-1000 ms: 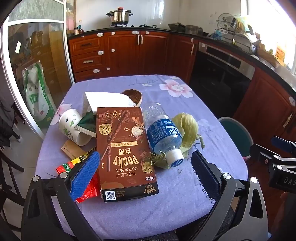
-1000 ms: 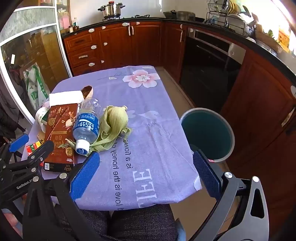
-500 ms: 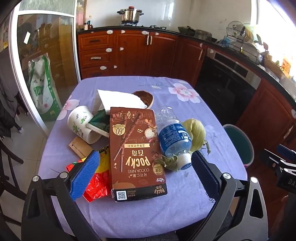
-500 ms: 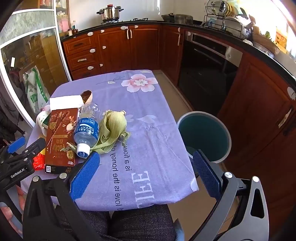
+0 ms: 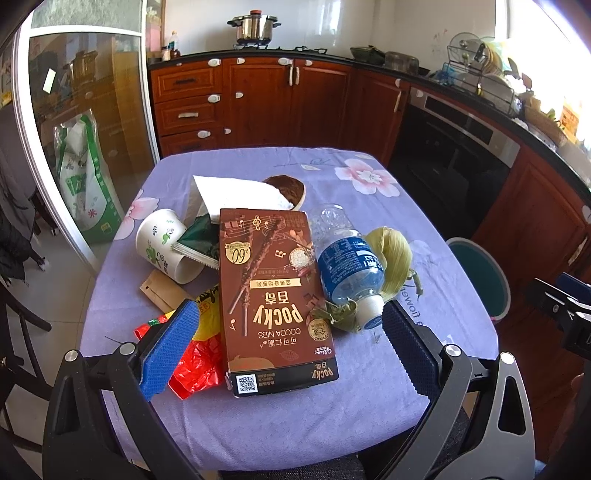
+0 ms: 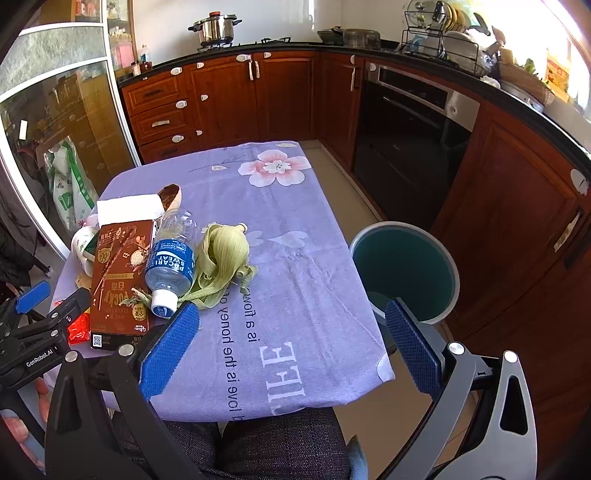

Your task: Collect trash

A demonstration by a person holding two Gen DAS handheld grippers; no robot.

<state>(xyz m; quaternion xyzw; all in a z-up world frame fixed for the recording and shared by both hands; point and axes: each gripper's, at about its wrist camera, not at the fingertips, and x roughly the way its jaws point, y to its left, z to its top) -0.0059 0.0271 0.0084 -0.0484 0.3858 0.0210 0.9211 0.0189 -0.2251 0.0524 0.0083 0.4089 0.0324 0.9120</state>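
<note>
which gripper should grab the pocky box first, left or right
Left. The left gripper is open right over the Pocky box; the right gripper is open over bare tablecloth near the bin.

- Home kitchen.
- Red-brown wood cabinets (image 5: 258, 99) under a dark counter.
- Steel pot (image 5: 254, 26) on the hob.
- Built-in oven (image 6: 413, 122).
- Dish rack (image 6: 439, 22) full of dishes.
- Floral cloth on the tabletop (image 6: 280, 206).

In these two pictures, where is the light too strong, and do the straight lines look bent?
Left wrist view: the window light at the upper right washes out the dish rack, and the glass door frame bows from fisheye distortion. Right wrist view: the same glare burns the upper right corner, the countertop edge curves, and the Pocky box stays sharp.
</note>
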